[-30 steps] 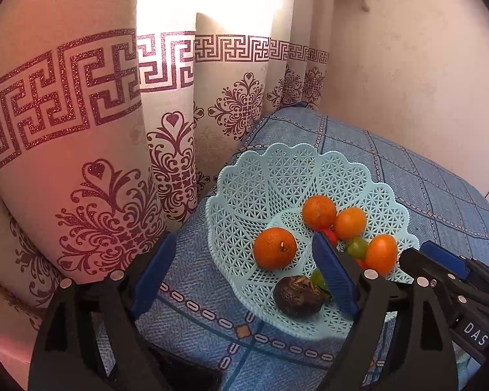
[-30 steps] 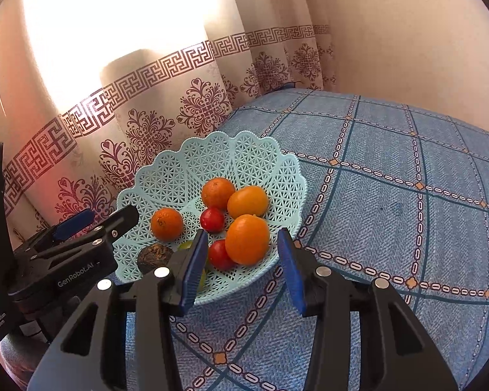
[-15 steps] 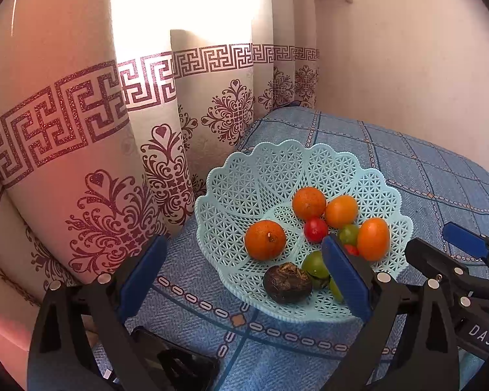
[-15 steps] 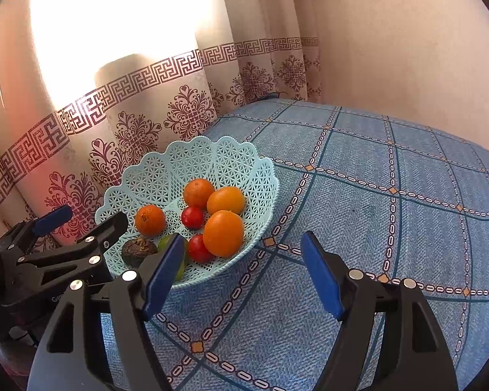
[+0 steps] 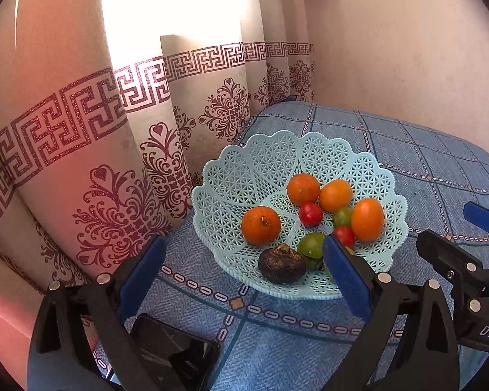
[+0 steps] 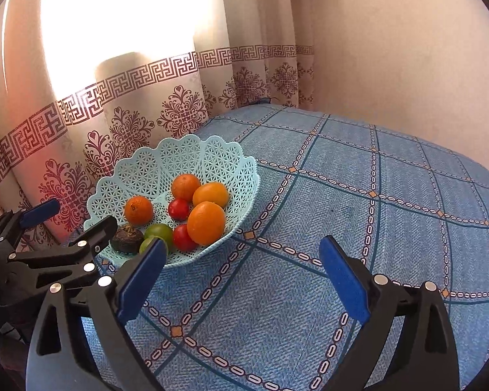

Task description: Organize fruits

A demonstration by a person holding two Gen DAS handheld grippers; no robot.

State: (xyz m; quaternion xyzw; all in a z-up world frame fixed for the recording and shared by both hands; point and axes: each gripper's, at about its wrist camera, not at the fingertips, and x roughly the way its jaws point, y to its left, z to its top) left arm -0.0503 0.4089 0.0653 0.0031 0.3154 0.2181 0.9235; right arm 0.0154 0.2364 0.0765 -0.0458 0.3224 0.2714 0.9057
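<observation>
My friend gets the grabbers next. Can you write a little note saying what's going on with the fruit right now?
Left gripper: open, holding nothing, near the basket's front edge.
Right gripper: open, holding nothing, over the blue cloth beside the basket.
Fruit: oranges, red tomatoes, green fruits and one dark wrinkled fruit all lie in the basket.
Done: no fruit shows on the cloth.
Left: probably nothing, unless fruit lies out of view.

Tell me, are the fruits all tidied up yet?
Looks nearly finished: every fruit in view, like the oranges and tomatoes, sits in the blue basket. The left gripper and right gripper are open, holding nothing. No loose fruit shows on the tablecloth.
</observation>
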